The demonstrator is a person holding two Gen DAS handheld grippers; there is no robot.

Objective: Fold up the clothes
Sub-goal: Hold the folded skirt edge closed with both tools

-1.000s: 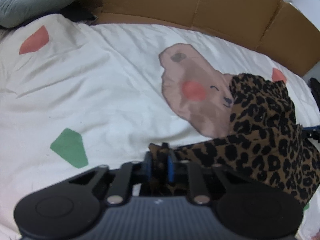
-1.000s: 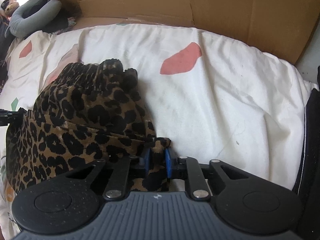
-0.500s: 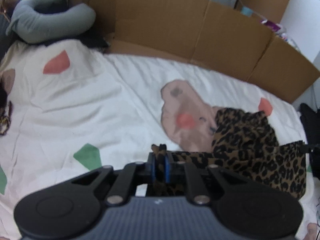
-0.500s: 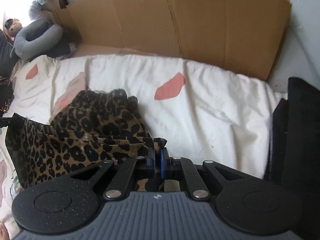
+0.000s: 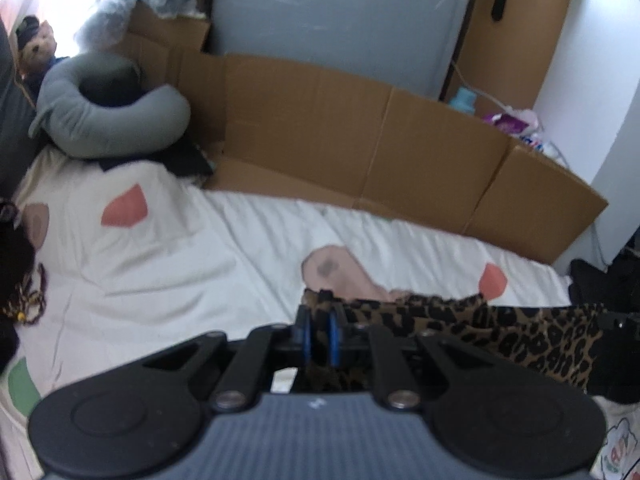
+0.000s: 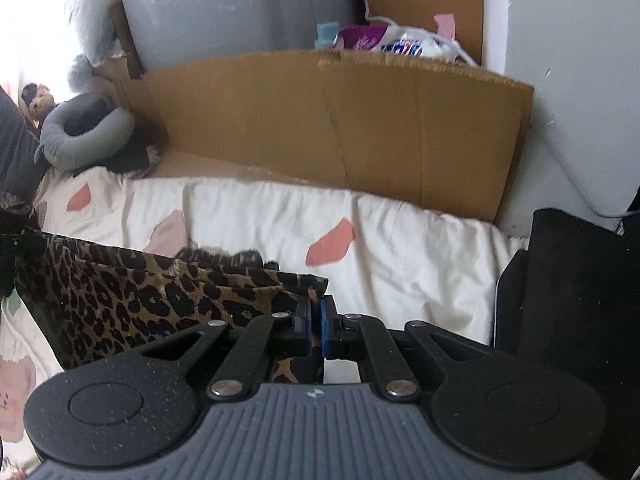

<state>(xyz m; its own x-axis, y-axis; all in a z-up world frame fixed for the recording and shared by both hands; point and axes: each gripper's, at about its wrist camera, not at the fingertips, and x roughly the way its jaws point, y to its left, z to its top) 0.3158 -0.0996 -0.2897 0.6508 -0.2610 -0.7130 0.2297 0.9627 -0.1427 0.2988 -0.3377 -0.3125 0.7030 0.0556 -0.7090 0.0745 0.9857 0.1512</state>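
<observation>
leopard-print garment (image 6: 132,292), one, apparently clear of the bedsheet (image 5: 168,264), both grippers' fingers (image 5: 304,334) clamped on its edge

- A bedroom in a home.
- A bed (image 5: 168,256) with a white sheet, pink and green shapes on it.
- A grey neck pillow (image 5: 100,120) and a teddy bear (image 5: 34,50) at the head.
- Brown cardboard (image 6: 340,128) along the wall.
</observation>
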